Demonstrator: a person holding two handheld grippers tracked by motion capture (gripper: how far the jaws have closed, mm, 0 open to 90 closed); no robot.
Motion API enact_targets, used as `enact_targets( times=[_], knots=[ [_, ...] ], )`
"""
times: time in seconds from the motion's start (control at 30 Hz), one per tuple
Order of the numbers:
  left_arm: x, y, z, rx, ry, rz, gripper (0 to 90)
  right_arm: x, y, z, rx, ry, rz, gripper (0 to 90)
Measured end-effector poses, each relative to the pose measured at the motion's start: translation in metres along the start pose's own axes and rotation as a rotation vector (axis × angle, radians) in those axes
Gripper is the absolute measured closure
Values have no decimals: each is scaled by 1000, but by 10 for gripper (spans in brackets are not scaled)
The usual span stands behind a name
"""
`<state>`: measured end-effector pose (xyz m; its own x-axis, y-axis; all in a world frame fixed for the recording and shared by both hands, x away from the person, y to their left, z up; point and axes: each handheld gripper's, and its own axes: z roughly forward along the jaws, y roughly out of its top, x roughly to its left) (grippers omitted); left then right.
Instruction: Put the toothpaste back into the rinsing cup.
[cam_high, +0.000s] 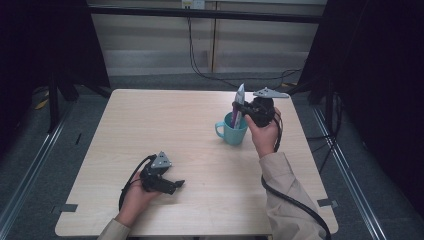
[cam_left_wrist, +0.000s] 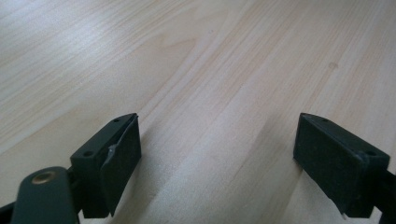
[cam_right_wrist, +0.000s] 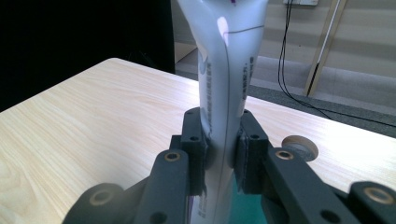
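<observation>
Right tool (cam_high: 239, 111), black, two-jawed, held in the person's right hand (cam_high: 265, 132), sits right of centre in the high view, above the teal ceramic mug (cam_high: 232, 131). Its jaws are clamped on a soft white plastic tube with purple print (cam_high: 239, 102), which stands nearly upright, tilted slightly, its flat crimped end uppermost. The tube's lower end goes down into the mug's mouth; whether it touches the bottom cannot be told.

In the right gripper view the white tube (cam_right_wrist: 224, 79) rises through the centre of the frame from between the two black pads (cam_right_wrist: 198, 140), which press on it from both sides, low on its body. Most of the tube stands above the grip; a patch of teal shows just below the pads at the bottom centre.

The mug stands on the pale wood-grain tabletop (cam_high: 165, 125), its handle turned toward the left of the frame, touching nothing but the tube.

Left tool (cam_high: 172, 185), lower left of centre in the high view, rests in the person's left hand (cam_high: 135, 197) low over the tabletop, well apart from mug and tube. In the left gripper view its jaws stand wide apart, bare wood between them.
</observation>
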<state>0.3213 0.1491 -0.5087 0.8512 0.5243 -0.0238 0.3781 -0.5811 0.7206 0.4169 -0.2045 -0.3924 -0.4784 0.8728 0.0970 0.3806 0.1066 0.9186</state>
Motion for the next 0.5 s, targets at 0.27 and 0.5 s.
enact_targets(
  times=[0.27,0.5],
  knots=[
    [0,0,0,1,0,1,148,0,-6,3,9,-4,5,764],
    [0,0,0,0,0,0,148,1,-11,5,12,-3,12,763]
  ],
)
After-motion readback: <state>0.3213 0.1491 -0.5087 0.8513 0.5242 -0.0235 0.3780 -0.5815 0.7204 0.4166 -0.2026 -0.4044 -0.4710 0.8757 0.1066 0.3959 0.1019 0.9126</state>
